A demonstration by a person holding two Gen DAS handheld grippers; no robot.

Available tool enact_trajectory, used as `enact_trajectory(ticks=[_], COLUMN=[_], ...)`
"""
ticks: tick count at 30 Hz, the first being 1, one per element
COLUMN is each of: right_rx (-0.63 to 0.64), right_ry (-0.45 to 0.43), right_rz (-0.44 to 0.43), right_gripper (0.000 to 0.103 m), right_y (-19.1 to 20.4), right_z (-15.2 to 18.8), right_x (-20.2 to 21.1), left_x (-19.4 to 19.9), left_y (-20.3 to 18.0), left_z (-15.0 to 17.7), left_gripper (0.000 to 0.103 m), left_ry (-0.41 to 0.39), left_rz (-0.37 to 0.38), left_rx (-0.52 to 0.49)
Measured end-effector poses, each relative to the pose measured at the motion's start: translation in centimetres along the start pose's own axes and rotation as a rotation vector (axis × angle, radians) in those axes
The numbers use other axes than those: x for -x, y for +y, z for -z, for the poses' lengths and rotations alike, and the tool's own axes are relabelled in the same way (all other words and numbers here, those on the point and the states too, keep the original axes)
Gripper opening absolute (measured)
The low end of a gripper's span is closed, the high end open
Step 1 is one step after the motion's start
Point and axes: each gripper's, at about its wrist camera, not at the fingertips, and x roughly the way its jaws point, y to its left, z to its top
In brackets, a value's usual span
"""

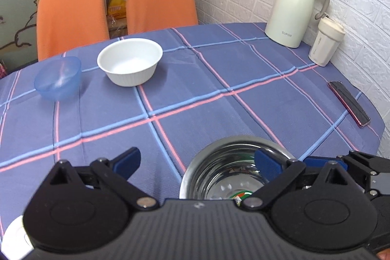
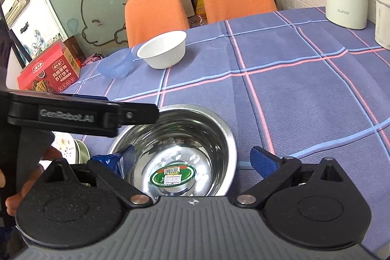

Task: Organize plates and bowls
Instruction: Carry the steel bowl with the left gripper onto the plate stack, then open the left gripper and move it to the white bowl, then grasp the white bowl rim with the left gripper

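Steel bowl [image 2: 180, 155]: shiny and empty, it stood on the near part of the table, with a green oval sticker on its inside bottom.
Tablecloth [image 1: 219, 89]: purple-blue fabric crossed by pink and light blue lines covered the whole table.
Left gripper [image 1: 197, 160]: its blue-padded fingers were spread wide and held nothing; the left pad hung over bare cloth, while the right pad was over the steel bowl's opening.
Right gripper [image 2: 195, 157]: its jaws also stood wide apart and empty. In the right wrist view the left blue pad sat at the bowl's left rim and the right pad just outside the right rim; whether either touched the metal could not be told.
White bowl [image 1: 130, 61]: ribbed on the outside and upright, it sat on the far left part of the table, well apart from the steel bowl.
Blue bowl [image 1: 58, 78]: translucent plastic, it stood just left of the white bowl with a small gap between them.
Plates [image 2: 70, 148]: edges of stacked dishes showed at the near left of the steel bowl, mostly hidden behind the left gripper.
Thermos jug [image 1: 293, 9]: pale with a grey lid, it stood at the far right by the brick wall, a lidded cup [image 1: 325, 43] beside it.
Phone [image 1: 348, 102]: it lay flat near the right table edge.
Chairs [image 1: 70, 16]: two orange backs stood behind the table.
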Motion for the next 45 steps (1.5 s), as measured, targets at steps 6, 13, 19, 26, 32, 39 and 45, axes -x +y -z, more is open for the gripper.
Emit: enact_trajectory(ticks=[6, 13, 19, 26, 32, 39, 45], right_rx=[0.005, 0.099, 0.222, 0.296, 0.326, 0.384, 0.464], right_ry=[-0.001, 0.023, 0.004, 0.051, 0.108, 0.162, 0.149], right_rz=[-0.002, 0.008, 0.005, -0.006, -0.012, -0.034, -0.037], right_gripper=[0.088, 0.088, 0.088, 0.088, 0.088, 0.088, 0.088], right_y=[-0.1, 0.3, 0.5, 0.6, 0.7, 1.5, 2.7], right_z=[-1.1, -3.8, -8.0, -12.9, -14.5, -14.4, -13.9], right_x=[-0.4, -2.2, -4.4, -10.4, -14.8, -17.8, -19.1], left_x=[0.1, -0.6, -0.5, -4.4, -10.3, -14.8, -15.8], left_y=[0.6, 3.3, 8.1, 12.3, 13.0, 14.2, 14.4], left_z=[-0.1, -1.4, -6.3, -12.7, -14.7, -14.8, -14.3], left_gripper=[0.098, 0.098, 0.098, 0.098, 0.098, 0.098, 0.098], left_ry=[0.000, 0.000, -0.087, -0.079, -0.003, 0.040, 0.053], left_rz=[-0.004, -0.013, -0.025, 0.044, 0.083, 0.053, 0.039], left_rx=[-0.004, 0.017, 0.047, 0.079, 0.102, 0.122, 0.109])
